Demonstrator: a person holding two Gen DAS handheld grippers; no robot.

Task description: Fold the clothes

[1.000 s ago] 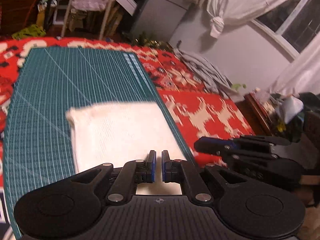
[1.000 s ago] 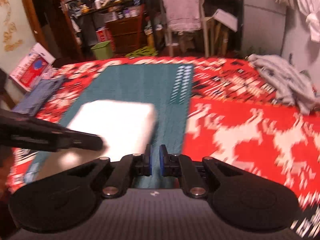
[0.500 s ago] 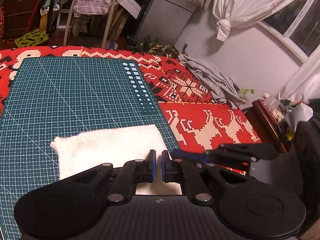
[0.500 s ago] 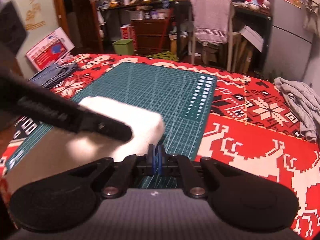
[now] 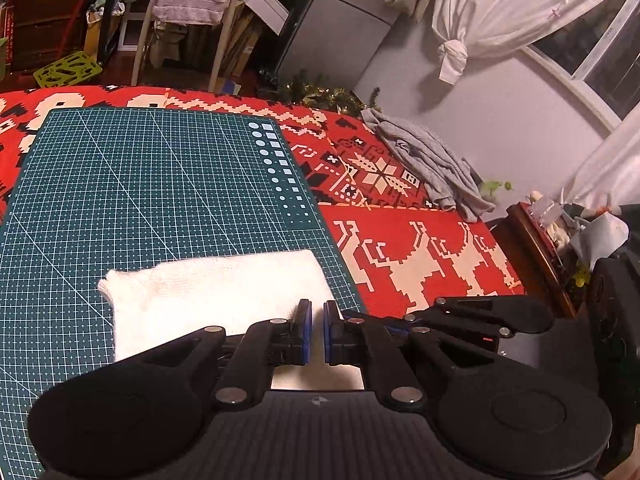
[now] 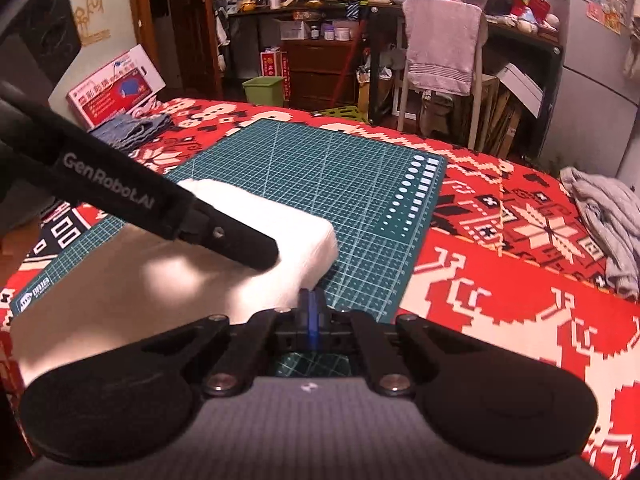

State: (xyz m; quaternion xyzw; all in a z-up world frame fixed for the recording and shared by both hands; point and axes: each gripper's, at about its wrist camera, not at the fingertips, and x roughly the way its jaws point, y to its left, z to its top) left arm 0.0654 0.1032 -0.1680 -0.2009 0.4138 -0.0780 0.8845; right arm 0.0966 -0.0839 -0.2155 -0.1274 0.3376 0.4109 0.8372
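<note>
- The white folded cloth (image 5: 216, 300) lies on the near part of the green cutting mat (image 5: 140, 184), low in the left wrist view. Its right edge runs close to the mat's right border, and its folded layers show as a thick edge at the left corner.
- In the right wrist view the same cloth (image 6: 296, 240) sits left of centre, a thick white block. Its near part is blurred and partly hidden.
- The left gripper (image 5: 314, 332) hovers at the cloth's near edge with its blue-padded fingers (image 5: 305, 330) slightly apart; nothing sits in the narrow gap.
- The right gripper (image 6: 313, 316) has its blue pads pressed together just beside the cloth's right corner. Whether a bit of fabric is caught between them, I cannot tell.
- From the right wrist view, the left gripper's black finger, printed "GenRobot.AI", crosses the cloth from the left edge of the frame.
- The mat rests on a red patterned blanket (image 5: 420, 248) with white reindeer and snowflake figures.
- A crumpled grey garment (image 5: 424, 164) lies on the blanket, right of centre, well apart from the mat.
- A folded blue garment (image 6: 128, 132) sits at the blanket's far left edge in the right wrist view.
- Behind, at upper centre, a pinkish towel (image 6: 440, 48) hangs over a chair.
- A knotted white curtain (image 5: 480, 12) hangs at the upper right of the left wrist view.
</note>
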